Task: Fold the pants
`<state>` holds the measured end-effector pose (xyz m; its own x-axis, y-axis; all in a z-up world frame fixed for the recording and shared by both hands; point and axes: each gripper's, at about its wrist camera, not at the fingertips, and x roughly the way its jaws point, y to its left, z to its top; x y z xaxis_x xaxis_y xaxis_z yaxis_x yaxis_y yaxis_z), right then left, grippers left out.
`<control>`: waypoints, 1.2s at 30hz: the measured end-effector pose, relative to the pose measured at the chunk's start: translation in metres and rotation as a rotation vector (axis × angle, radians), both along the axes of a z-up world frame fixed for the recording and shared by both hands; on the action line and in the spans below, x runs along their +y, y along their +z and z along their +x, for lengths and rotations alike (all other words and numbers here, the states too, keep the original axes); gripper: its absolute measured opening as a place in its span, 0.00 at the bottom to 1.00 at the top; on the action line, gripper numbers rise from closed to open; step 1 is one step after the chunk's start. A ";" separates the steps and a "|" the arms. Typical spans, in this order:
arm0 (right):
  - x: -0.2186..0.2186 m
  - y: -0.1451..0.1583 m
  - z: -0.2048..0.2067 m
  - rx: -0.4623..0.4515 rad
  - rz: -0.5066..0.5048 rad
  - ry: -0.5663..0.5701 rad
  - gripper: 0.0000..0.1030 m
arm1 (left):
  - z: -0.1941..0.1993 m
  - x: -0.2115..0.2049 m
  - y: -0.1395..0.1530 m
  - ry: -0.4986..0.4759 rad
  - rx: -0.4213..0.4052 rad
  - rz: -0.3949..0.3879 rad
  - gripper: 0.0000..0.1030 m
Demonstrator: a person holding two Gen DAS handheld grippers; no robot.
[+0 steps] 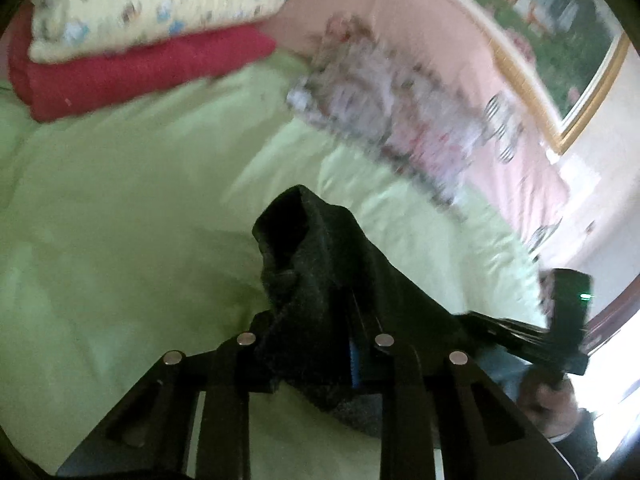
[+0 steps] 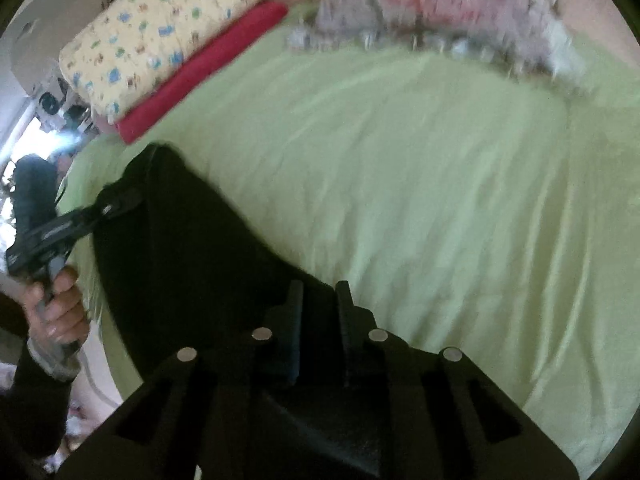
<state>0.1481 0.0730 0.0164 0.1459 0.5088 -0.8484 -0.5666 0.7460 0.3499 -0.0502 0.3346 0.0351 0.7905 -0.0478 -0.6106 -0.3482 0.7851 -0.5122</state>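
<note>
Left wrist view: the black pants (image 1: 316,264) are bunched and lifted above the green bedsheet (image 1: 120,220), clamped in the left gripper (image 1: 320,320). From the right wrist, the pants (image 2: 180,240) stretch between both tools, the right gripper (image 2: 316,300) pinching their other edge. A yellow patterned pillow (image 2: 168,32) lies on a red blanket (image 2: 208,68) at the bed's far end.

The patterned blanket (image 1: 384,120) at the bed's far side is motion-blurred; the pants (image 2: 192,248) hide the left gripper's fingertips.
</note>
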 end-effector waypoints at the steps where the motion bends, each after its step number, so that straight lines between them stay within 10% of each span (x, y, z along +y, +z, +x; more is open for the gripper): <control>1: 0.000 0.007 0.002 -0.030 0.012 -0.017 0.10 | -0.010 -0.002 0.010 0.002 -0.027 0.003 0.22; 6: 0.017 0.024 0.005 -0.106 0.065 -0.055 0.05 | -0.037 -0.002 0.026 0.036 -0.041 0.054 0.22; 11: 0.052 -0.009 -0.008 -0.068 0.036 -0.020 0.06 | -0.020 0.029 -0.017 0.054 0.110 0.065 0.23; 14: 0.050 -0.018 -0.013 -0.060 0.035 -0.074 0.17 | -0.019 0.042 -0.033 0.055 0.145 0.030 0.32; 18: 0.021 0.001 -0.023 -0.049 0.145 -0.134 0.48 | -0.032 0.037 -0.018 0.146 0.167 0.179 0.52; 23: -0.025 0.023 -0.041 -0.075 0.201 -0.209 0.51 | -0.047 0.032 0.002 0.164 0.138 0.201 0.54; 36: -0.131 0.035 -0.102 -0.062 0.215 -0.393 0.51 | 0.004 -0.071 0.026 -0.117 0.072 0.221 0.67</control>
